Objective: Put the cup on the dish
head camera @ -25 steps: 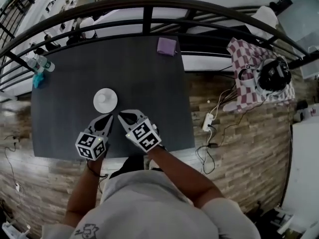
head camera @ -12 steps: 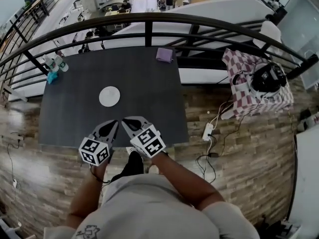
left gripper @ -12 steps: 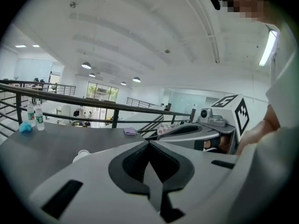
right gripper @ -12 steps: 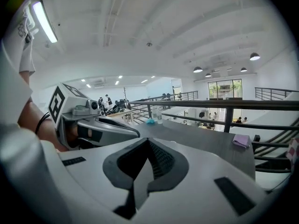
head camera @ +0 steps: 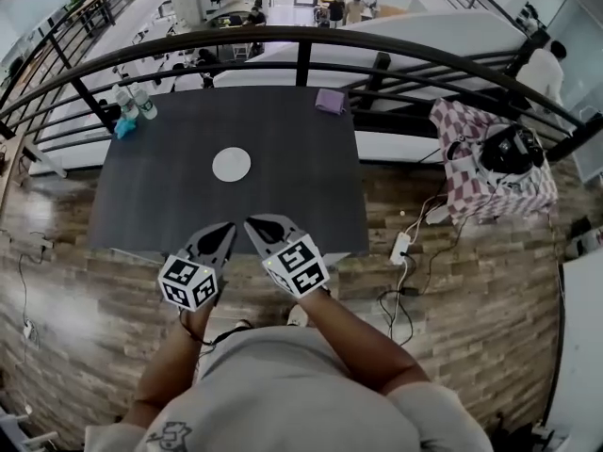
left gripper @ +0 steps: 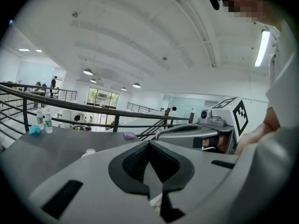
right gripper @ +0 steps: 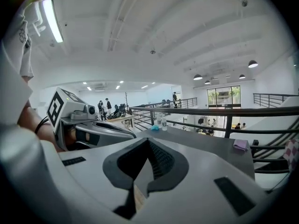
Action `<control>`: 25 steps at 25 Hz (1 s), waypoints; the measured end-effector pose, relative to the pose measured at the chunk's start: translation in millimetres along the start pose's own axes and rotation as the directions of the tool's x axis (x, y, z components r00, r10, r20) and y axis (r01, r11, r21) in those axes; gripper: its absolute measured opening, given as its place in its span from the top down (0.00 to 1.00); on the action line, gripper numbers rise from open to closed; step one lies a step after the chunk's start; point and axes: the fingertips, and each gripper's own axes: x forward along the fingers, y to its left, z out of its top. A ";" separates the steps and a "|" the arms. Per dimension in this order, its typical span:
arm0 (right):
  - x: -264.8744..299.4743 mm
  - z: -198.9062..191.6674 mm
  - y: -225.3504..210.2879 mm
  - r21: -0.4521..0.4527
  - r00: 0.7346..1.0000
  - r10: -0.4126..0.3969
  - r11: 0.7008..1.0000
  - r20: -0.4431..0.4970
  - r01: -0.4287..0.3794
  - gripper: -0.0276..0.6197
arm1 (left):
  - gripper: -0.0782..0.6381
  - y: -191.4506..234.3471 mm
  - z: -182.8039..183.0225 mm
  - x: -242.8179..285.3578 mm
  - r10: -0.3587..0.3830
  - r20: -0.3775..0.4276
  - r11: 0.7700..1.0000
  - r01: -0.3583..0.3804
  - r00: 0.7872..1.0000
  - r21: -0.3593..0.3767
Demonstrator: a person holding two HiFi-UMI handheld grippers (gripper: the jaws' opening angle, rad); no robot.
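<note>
Backing off from the table (head camera: 301, 186), we are drawing our left gripper (head camera: 227, 227) and right gripper (head camera: 253, 223) to its near edge, both closed and empty, keeping them steady so the cup (left gripper: 89, 151) is resting undisturbed on the dish (head camera: 237, 172) mid-table.

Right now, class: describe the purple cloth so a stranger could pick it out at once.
Find the dark grey rectangular table by the black metal railing. At its far edge, near the right corner, lies the small purple cloth. It alone is purple; the white round dish sits mid-table, the clear plastic bottles at the far left corner.
</note>
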 end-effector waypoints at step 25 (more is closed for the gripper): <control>14.0 25.2 208.3 0.000 0.988 -0.141 0.990 0.066 0.141 0.94 | 0.89 12.6 -15.1 -194.4 -0.156 0.009 0.986 0.155 0.988 0.068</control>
